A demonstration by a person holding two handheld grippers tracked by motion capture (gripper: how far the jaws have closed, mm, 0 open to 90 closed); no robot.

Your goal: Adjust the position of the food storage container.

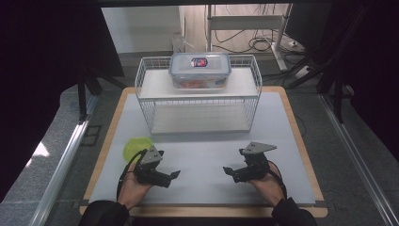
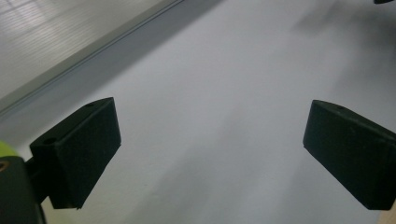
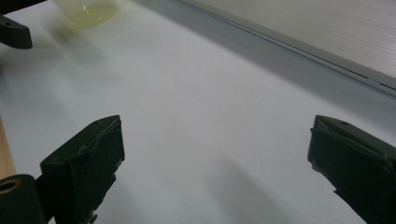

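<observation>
A clear lidded food box (image 1: 200, 69) with orange contents stands on the top shelf of a white wire rack (image 1: 197, 96) at the back of the mat. A yellow-green bowl (image 1: 137, 147) sits on the mat at front left, also seen as the bowl (image 3: 88, 11) far off. My left gripper (image 1: 174, 175) hovers low just in front of the bowl, pointing right; in its own view the left gripper (image 2: 210, 154) stands open over bare mat. My right gripper (image 1: 228, 170) points left toward it, and the right gripper (image 3: 215, 163) is open with nothing between its jaws.
A light grey mat (image 1: 202, 160) covers a wood-edged table (image 1: 301, 141). Dark curtains hang at both sides. A metal rail (image 1: 61, 165) runs along the left, and cables and a stand's legs lie on the floor behind the table.
</observation>
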